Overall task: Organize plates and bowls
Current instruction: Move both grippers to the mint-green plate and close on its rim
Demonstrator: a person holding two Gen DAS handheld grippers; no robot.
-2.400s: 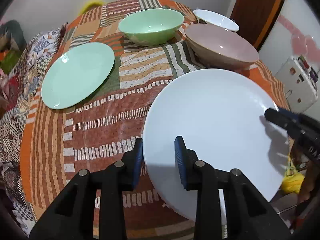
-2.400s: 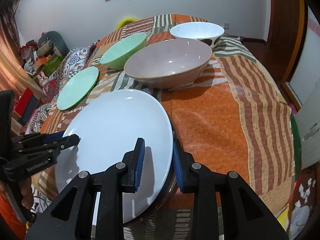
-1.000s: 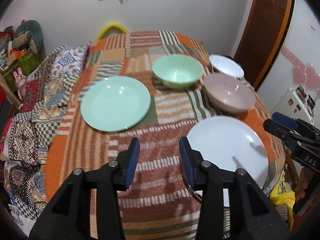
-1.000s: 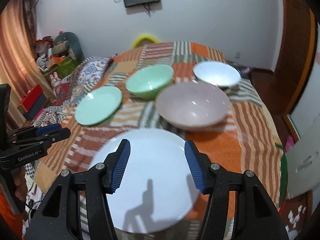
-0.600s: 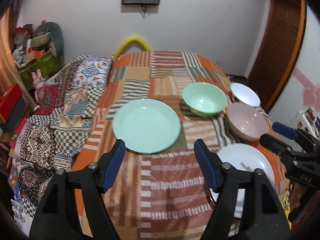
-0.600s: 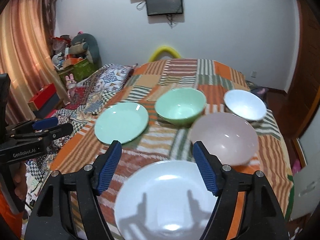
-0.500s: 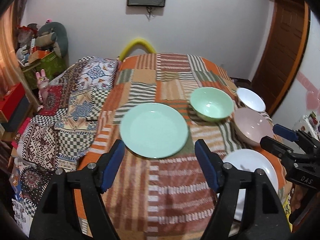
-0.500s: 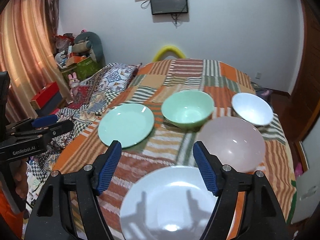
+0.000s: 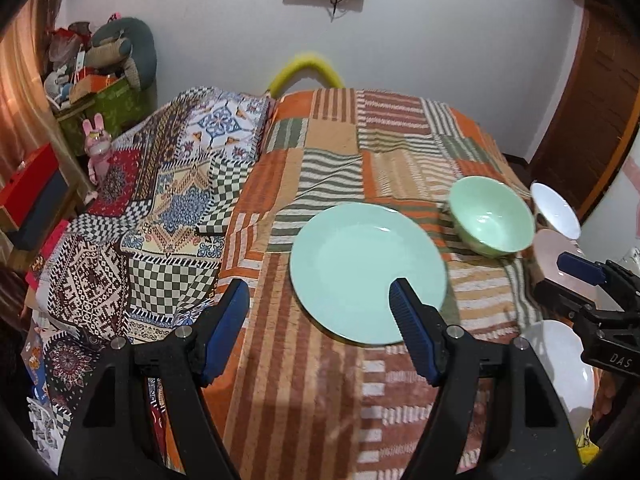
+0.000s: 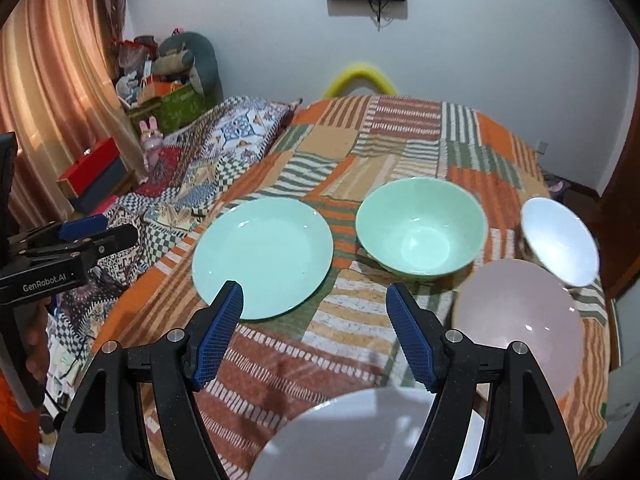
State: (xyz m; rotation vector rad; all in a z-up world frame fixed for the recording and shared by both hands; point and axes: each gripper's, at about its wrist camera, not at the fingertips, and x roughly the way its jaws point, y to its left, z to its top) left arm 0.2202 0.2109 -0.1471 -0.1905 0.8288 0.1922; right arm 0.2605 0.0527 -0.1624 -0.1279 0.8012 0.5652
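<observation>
A pale green plate (image 9: pixel 368 276) (image 10: pixel 262 256) lies on the patchwork cloth, with a green bowl (image 9: pixel 492 216) (image 10: pixel 420 228) to its right. Further right stand a white bowl (image 10: pixel 560 240) and a pink bowl (image 10: pixel 520 320). The white plate (image 10: pixel 360 436) (image 9: pixel 560 364) rests at the near edge. My left gripper (image 9: pixel 319 292) hovers open above the cloth, near the green plate's front rim, with nothing between its fingers. Just as wide and empty, my right gripper (image 10: pixel 314 294) hangs above the white plate's far rim. Each gripper shows at the side of the other's view.
A second patterned cloth (image 9: pixel 160 208) drapes off to the left. Boxes, toys and a curtain (image 10: pixel 52 92) crowd the left wall. A yellow hoop (image 10: pixel 360 76) rises behind the far edge, and a brown door (image 9: pixel 592 92) stands on the right.
Both grippers let go of the white plate, opened wide and drew back from it. The left view has swung left, so the green plate now lies ahead of it.
</observation>
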